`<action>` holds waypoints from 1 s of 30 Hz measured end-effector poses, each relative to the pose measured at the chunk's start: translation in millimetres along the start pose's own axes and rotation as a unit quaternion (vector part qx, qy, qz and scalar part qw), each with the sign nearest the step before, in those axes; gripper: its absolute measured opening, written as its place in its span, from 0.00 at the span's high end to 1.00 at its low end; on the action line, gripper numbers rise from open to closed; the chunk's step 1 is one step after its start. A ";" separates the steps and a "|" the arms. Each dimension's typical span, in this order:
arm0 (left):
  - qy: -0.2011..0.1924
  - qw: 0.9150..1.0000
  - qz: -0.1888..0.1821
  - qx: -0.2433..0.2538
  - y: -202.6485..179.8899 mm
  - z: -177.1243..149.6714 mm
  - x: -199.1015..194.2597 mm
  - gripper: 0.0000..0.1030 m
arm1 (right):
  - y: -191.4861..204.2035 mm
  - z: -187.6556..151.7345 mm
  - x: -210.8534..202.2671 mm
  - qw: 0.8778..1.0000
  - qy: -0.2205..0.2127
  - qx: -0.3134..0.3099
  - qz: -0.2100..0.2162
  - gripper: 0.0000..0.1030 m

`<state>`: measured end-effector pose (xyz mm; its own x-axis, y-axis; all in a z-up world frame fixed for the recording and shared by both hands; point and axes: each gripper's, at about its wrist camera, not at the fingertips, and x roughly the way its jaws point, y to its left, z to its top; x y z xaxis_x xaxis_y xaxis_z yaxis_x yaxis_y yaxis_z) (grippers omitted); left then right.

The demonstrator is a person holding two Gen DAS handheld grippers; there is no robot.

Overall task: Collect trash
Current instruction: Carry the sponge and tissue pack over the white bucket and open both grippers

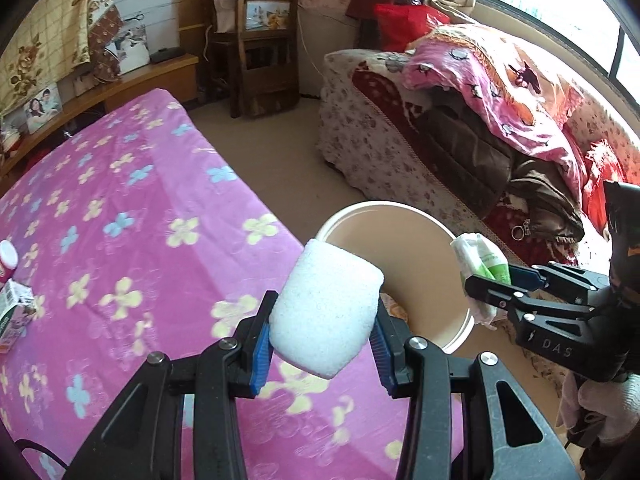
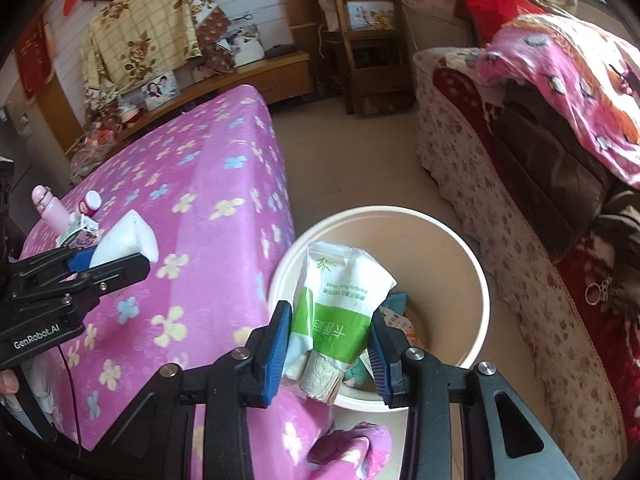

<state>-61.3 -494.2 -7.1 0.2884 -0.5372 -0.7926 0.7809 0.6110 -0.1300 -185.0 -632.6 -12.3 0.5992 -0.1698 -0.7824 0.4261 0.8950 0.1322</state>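
My left gripper [image 1: 322,350] is shut on a white foam block [image 1: 326,308] and holds it above the bed's edge, next to the rim of a cream trash bin [image 1: 424,280]. My right gripper [image 2: 330,354] is shut on a white and green tissue packet [image 2: 340,304] and holds it over the bin's [image 2: 460,264] open mouth. Some trash lies at the bin's bottom. The right gripper with the packet also shows in the left wrist view [image 1: 486,280]. The left gripper with the foam block shows in the right wrist view [image 2: 120,256].
A bed with a pink flowered cover [image 1: 140,220] fills the left. A small carton [image 1: 14,312] and a red-labelled bottle [image 1: 7,260] lie on it. A sofa piled with blankets [image 1: 480,112] stands on the right. A wooden chair [image 1: 260,40] stands at the back.
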 end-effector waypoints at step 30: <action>0.011 0.999 -0.035 -0.004 -17.6 6.8 41.2 0.30 | -48.0 -11.3 35.4 0.996 0.024 0.086 -0.013 0.35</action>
<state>-59.3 -531.0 -33.4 0.2205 -0.5665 -0.7940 0.7940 0.5771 -0.1912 -191.9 -676.9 -53.2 0.5548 -0.1686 -0.8147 0.5534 0.8060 0.2100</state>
